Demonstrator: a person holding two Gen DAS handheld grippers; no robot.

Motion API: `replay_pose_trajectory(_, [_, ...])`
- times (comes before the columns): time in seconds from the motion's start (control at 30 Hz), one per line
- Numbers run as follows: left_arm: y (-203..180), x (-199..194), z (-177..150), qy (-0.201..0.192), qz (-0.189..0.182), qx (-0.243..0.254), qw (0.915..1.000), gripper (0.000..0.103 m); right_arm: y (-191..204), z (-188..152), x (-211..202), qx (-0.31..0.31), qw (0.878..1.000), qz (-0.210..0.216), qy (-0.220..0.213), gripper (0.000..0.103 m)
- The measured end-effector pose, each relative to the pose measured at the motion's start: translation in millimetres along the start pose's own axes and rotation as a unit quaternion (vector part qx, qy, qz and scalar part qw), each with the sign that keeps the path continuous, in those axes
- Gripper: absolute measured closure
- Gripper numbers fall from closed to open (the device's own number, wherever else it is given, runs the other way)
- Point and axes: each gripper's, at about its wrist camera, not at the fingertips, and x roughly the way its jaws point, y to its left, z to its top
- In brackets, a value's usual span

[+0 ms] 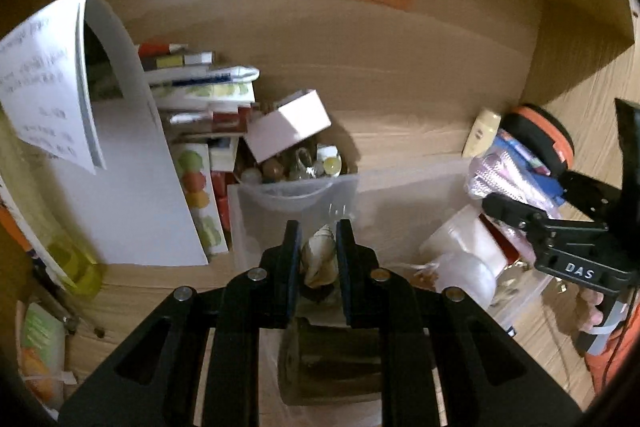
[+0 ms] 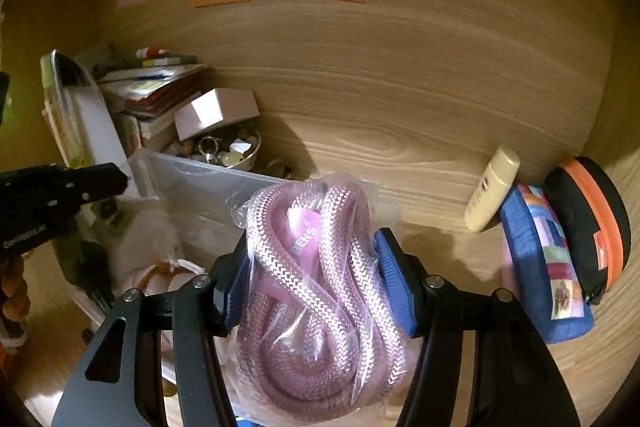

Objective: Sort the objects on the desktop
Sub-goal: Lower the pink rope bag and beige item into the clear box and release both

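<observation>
My left gripper (image 1: 318, 239) is shut on a cream and brown seashell (image 1: 319, 255) and holds it above the near wall of a clear plastic bin (image 1: 296, 199). My right gripper (image 2: 312, 255) is shut on a pink braided rope in a clear bag (image 2: 316, 291), held above the desk. In the left wrist view the right gripper (image 1: 504, 207) shows at the right with the bagged rope (image 1: 508, 179). In the right wrist view the left gripper (image 2: 120, 181) reaches in from the left.
A bowl of small trinkets (image 1: 298, 167) with a white box (image 1: 288, 127) sits behind the bin. Stacked books (image 1: 196, 83) and a white binder (image 1: 132, 163) stand left. A cream tube (image 2: 492, 195), blue pouch (image 2: 548, 267) and black-orange case (image 2: 592, 223) lean at the right.
</observation>
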Motion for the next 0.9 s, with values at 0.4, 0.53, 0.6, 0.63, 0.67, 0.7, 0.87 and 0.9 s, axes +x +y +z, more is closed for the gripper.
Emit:
replay_pose_trajectory(0.4, [-11, -4, -9, -0.006, 0.018, 0.025, 0.9995, 0.058, 10, -12, 2, -0.034, 0.999, -0.014, -0.013, 0.029])
replay_pose_trajectory(0.53, [-16, -14, -8, -0.026, 0.026, 0.036, 0.9987, 0.044, 8, -12, -8, -0.022, 0.999, -0.008, -0.046, 0.017])
replay_pose_trajectory(0.6, [-16, -22, -8, -0.042, 0.025, 0.036, 0.9981, 0.036, 7, -11, -15, -0.015, 0.998, -0.001, -0.061, 0.017])
replay_pose_trajectory(0.63, [-16, -25, -8, -0.047, 0.025, 0.034, 0.9980, 0.032, 7, -10, -19, -0.011, 0.997, 0.002, -0.070, 0.017])
replay_pose_trajectory(0.67, [-16, -27, -8, -0.051, 0.025, 0.034, 0.9978, 0.028, 6, -9, -22, -0.005, 0.997, 0.000, -0.081, 0.016])
replay_pose_trajectory(0.7, [-16, -28, -8, -0.052, 0.026, 0.034, 0.9977, 0.028, 6, -8, -25, -0.001, 0.996, -0.001, -0.090, 0.013])
replay_pose_trajectory(0.87, [-15, -37, -4, -0.057, 0.035, 0.028, 0.9973, 0.026, 3, 1, -40, 0.025, 0.996, 0.000, -0.087, 0.009])
replay_pose_trajectory(0.9, [-15, -40, -3, -0.056, 0.032, 0.027, 0.9976, 0.025, 2, 1, -42, 0.027, 0.996, -0.005, -0.085, 0.009])
